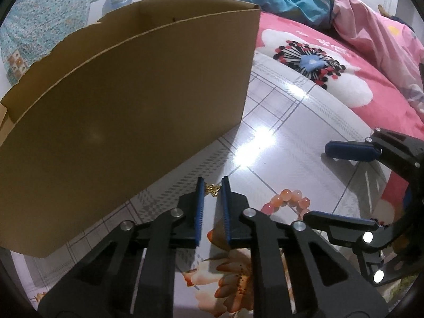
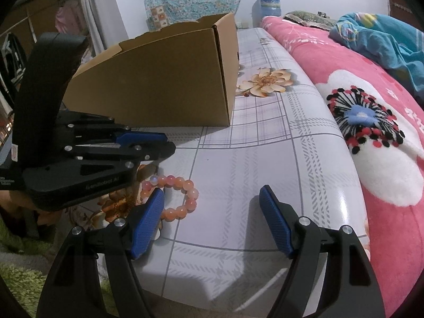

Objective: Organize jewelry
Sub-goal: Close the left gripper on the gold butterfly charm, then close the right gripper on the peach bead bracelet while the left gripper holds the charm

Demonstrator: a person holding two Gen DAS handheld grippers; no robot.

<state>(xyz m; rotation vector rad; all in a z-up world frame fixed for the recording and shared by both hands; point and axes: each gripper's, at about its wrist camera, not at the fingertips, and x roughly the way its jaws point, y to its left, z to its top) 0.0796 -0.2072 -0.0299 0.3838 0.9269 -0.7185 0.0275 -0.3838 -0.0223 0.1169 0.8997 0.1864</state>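
Observation:
My left gripper (image 1: 213,185) is shut on a small gold butterfly ornament (image 1: 213,190), held between its blue pads above the table, close to the front wall of the open cardboard box (image 1: 127,122). It also shows in the right wrist view (image 2: 165,139), beside the box (image 2: 159,90). An orange bead bracelet (image 2: 176,197) lies on the table; in the left wrist view it (image 1: 287,201) sits just right of my fingers. My right gripper (image 2: 212,201) is open and empty, its left pad (image 2: 149,220) over the bracelet's near edge. It also shows in the left wrist view (image 1: 336,182).
The table (image 2: 238,164) has a glossy plaid cloth with printed flowers. A pink flowered blanket (image 2: 371,122) lies along its right side, with blue bedding (image 2: 384,37) behind. A water jug (image 2: 267,6) stands at the back. Green carpet (image 2: 16,278) is lower left.

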